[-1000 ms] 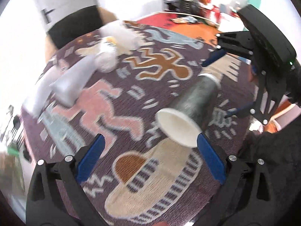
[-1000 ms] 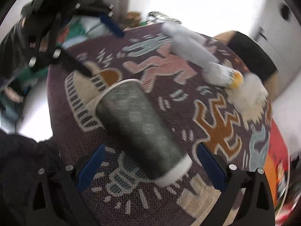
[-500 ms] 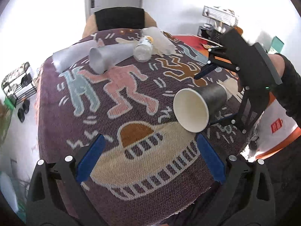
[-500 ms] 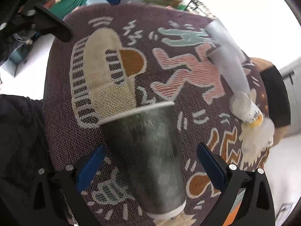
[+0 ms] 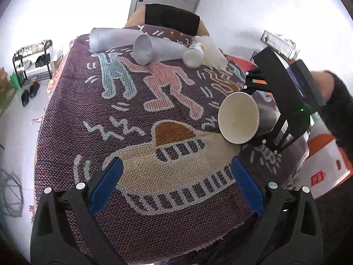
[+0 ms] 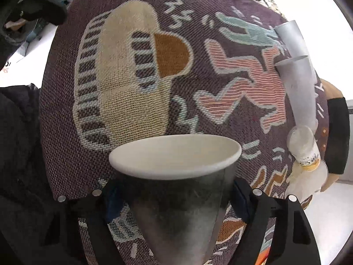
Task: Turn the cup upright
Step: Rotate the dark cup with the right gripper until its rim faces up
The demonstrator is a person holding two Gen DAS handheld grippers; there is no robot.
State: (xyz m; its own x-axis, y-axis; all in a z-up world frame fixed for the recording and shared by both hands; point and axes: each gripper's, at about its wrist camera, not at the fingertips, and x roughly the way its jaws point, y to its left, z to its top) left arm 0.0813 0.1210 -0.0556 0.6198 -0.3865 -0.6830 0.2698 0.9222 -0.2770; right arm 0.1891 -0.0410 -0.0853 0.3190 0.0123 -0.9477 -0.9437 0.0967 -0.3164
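The right claw (image 6: pixel 174 196) gripped the dark paper cup (image 6: pixel 176 198) by its lower body, one blue-padded finger (image 6: pixel 112 198) pressed against each side, with the cup's white rim pointing away from the wrist camera. In the left wrist view the same cup (image 5: pixel 239 118) was tilted, its pale open mouth facing the left camera, and was lifted clear of the patterned cloth (image 5: pixel 136 119) covering the tabletop (near the cloth's right edge). The left claw (image 5: pixel 175 184) stood wide apart and held nothing, well short of the cup. At the far end of the cloth lay two silver-grey tumblers (image 5: pixel 154 49) on their sides, a small plastic bottle (image 5: pixel 194 54) and crumpled clear wrap (image 5: pixel 213 50).
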